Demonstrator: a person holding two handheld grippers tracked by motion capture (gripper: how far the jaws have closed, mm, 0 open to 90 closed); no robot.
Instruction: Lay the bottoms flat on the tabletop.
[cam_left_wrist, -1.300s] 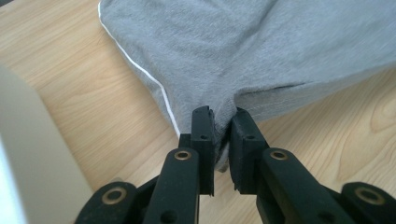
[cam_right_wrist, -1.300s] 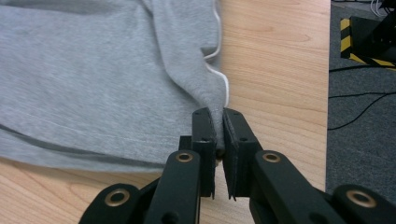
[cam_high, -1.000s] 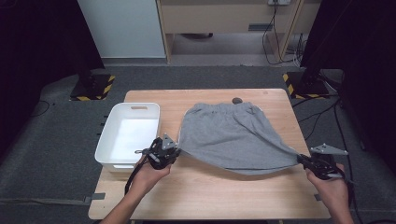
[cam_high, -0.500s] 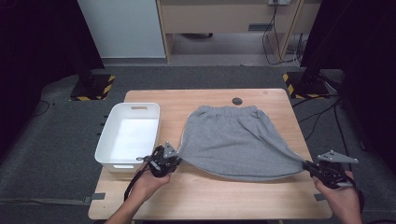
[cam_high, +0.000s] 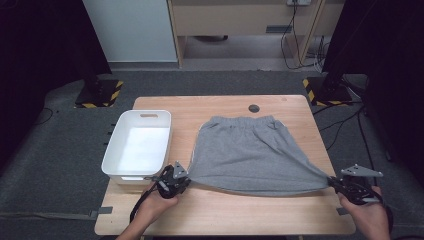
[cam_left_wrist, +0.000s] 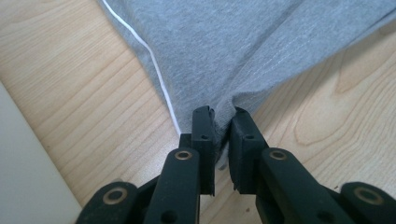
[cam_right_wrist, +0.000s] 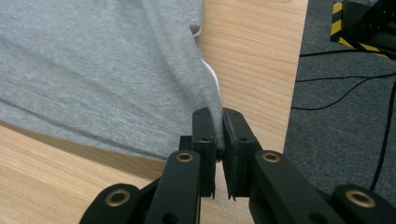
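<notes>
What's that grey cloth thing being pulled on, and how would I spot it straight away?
On the wooden table, right of the white plastic bin, lies a pair of grey shorts. Its elastic waistband is at the far side, and each near hem corner is pinched in black jaws. It is the table's one soft thing, with thin white side stripes.

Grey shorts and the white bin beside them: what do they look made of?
The grey shorts look like soft cotton-type jersey knit: matte heathered surface, stitched hem, folds where both grippers pinch it. The white bin looks like moulded plastic: smooth, slightly glossy walls, rounded corners, a cut-out handle.
</notes>
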